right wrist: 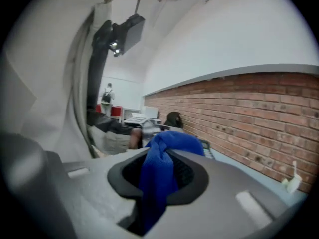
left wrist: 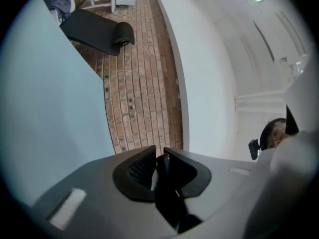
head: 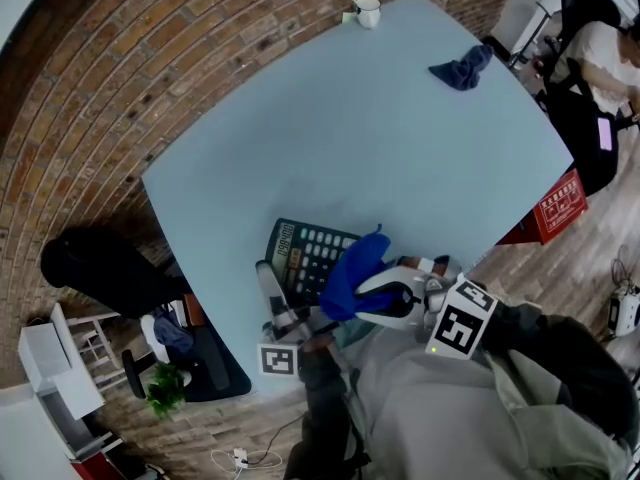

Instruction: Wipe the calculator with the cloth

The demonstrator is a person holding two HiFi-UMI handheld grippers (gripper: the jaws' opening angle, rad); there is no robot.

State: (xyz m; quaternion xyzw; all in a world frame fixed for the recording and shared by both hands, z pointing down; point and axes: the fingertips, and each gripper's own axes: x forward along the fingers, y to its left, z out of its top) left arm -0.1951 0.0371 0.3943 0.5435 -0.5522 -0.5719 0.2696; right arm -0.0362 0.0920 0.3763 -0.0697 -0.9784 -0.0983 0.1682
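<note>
Black flat calculator with pale keys sits at the near edge of the light blue tabletop, right in front of the person and slightly skewed. Looks propped or steadied at its near left corner by the left gripper, likely so it won't slide under the wiping.

Left gripper fingers are almost together, pinching a thin dark edge. That is most likely the calculator's rim, though its own view shows little beyond the dark strip.

Right gripper carries the bright blue microfibre cloth, bunched so a wad sticks out past the tips as a wiping pad. The wad lies over the calculator's right side, on or just above the keys; contact can't be confirmed. In the right gripper view the fingers are narrowly parted and clamped on the cloth, with a tail hanging below.

Darker blue cloth lies crumpled at the far right and a white mug with a spoon stands at the far edge, both well apart from the action and unused.
</note>
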